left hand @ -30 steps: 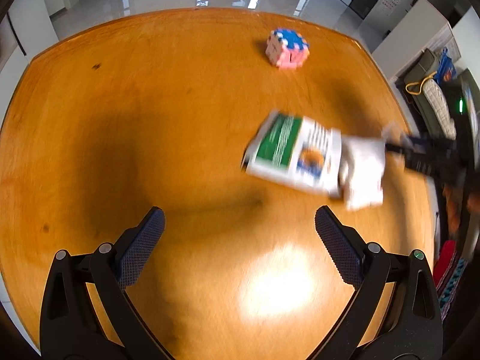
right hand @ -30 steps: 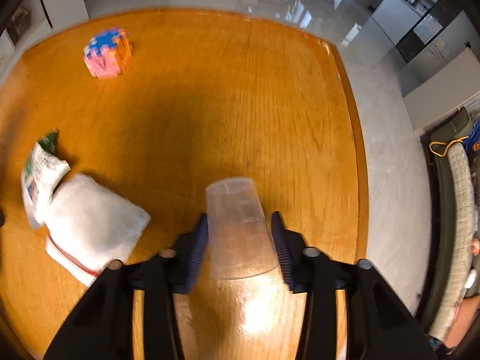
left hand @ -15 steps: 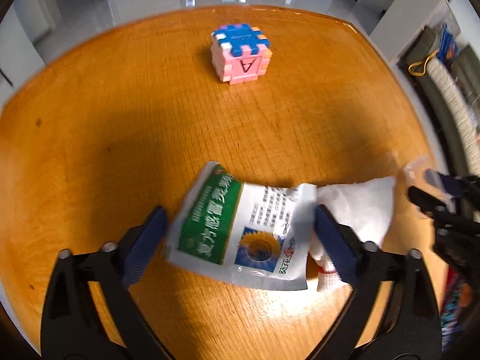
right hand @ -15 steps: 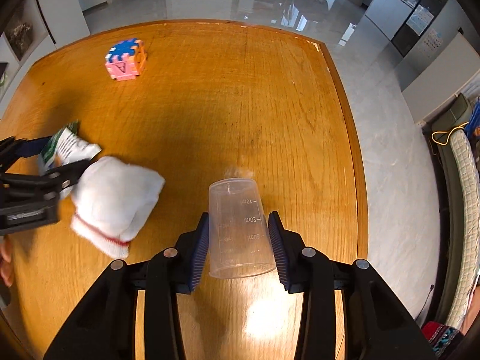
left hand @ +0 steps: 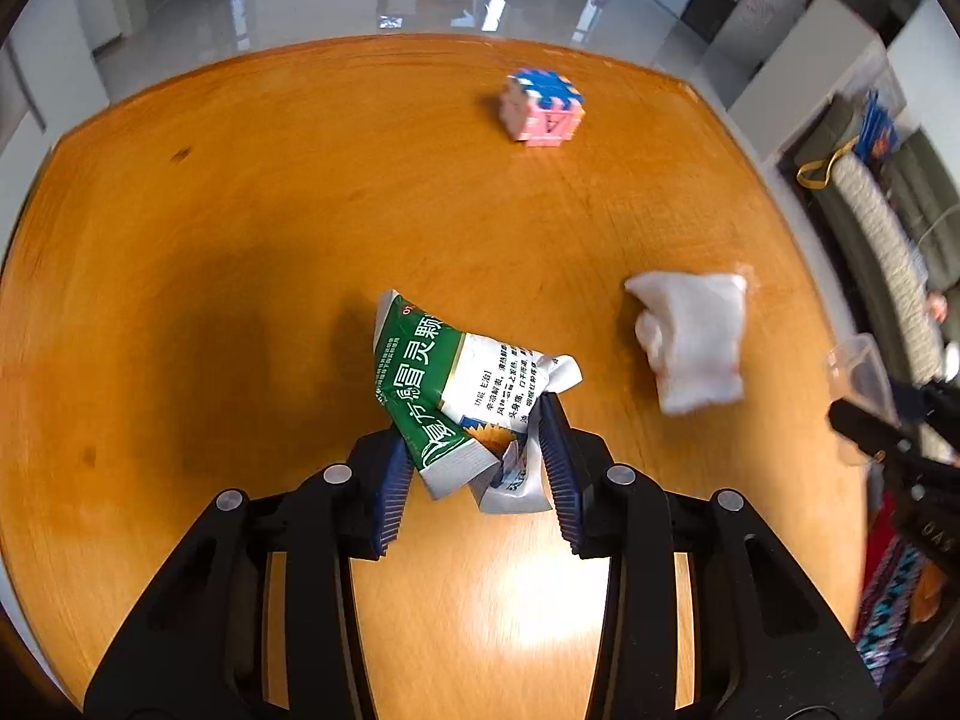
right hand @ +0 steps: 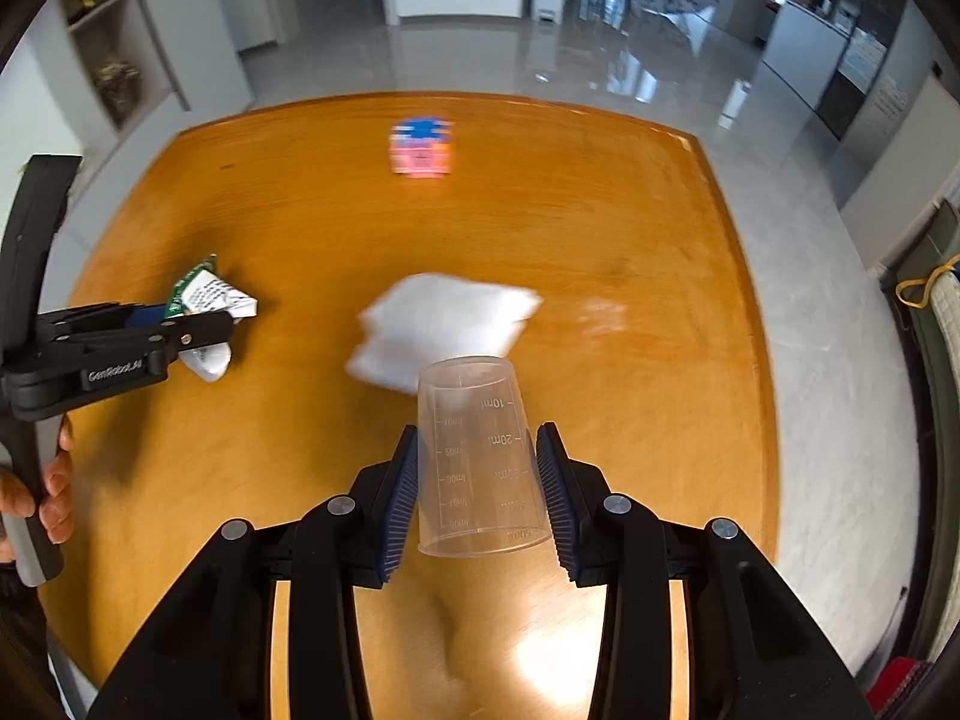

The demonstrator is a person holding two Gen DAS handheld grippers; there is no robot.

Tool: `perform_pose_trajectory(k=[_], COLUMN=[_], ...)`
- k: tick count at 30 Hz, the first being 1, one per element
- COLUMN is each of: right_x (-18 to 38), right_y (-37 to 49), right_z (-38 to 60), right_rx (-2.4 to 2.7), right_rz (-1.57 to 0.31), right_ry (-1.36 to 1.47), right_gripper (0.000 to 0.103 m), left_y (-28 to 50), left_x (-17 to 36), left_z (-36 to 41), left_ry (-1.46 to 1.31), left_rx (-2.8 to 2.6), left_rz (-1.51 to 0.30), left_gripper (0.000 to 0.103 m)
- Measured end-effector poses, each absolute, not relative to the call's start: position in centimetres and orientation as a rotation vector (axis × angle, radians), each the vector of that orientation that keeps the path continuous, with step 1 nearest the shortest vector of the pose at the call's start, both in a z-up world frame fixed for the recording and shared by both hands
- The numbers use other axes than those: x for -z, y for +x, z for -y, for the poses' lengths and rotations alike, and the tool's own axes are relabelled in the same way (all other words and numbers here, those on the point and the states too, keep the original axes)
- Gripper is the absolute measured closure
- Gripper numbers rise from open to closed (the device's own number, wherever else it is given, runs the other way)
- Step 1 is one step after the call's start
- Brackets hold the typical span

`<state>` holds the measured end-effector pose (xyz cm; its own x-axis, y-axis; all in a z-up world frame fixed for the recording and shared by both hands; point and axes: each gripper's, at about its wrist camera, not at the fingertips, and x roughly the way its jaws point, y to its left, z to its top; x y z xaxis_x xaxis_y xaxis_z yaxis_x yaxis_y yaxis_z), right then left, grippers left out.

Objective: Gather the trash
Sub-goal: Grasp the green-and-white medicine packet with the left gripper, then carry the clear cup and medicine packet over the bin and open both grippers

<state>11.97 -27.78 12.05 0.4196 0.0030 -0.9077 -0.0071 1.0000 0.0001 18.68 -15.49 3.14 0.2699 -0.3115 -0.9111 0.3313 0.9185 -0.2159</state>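
Left wrist view: the left gripper (left hand: 477, 468) is clenched on a crumpled green-and-white sachet (left hand: 462, 396), whose lower folds are pinched between the two blue-ribbed pads while its printed upper part projects forward over the wooden table (left hand: 240, 228). A white cloth pouch (left hand: 690, 342) lies on the table to the right of the sachet, apart from it. A pink-and-blue foam block cube (left hand: 545, 111) sits near the far edge, its face bearing the letter A legible only here. At the right margin the right gripper (left hand: 870, 432) appears in part, with the rim of its clear cup (left hand: 858, 378) just visible; the grip itself cannot be judged from this side.

Right wrist view: the right gripper (right hand: 477, 492) grasps the clear measuring cup (right hand: 477, 456), held inverted with its open mouth toward the camera and both pads pressed on its wall; the printed graduations read only in this view. The white cloth pouch (right hand: 444, 324) lies just beyond the cup, motion-blurred. The cube (right hand: 421, 147) is likewise blurred, its letter unreadable. At left, the left gripper (right hand: 204, 327) is seen side-on with the sachet (right hand: 207, 300) protruding from its tips, together with the person's left hand (right hand: 42, 492) on the handle, which the left wrist view does not show.
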Motion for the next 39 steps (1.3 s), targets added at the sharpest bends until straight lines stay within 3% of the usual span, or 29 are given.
perform_pose_trajectory(k=[11,20,39], right_x=[-12.5,-11.9,-9.6], right_y=[4.6,-3.2,-22.0], right_z=[14.4,0.5,-24.8], right_rx=[-0.26,-0.527,-1.072], right_rz=[-1.104,-1.101,-1.099], right_ry=[-0.009,-0.1,-0.41], right_gripper=[0.062,0.062,0.062], left_y=[7.9,-3.9,-28.1], left_x=[-5.3,-6.7,-3.5], left_z=[4.3,-10.2,-32.7], left_ry=[-0.037,-0.087,-0.337], left_rx=[0.339,0.188,-0.261], left_rz=[-1.145,-1.081,-1.013], left_gripper=[0.063,0.063,0.063])
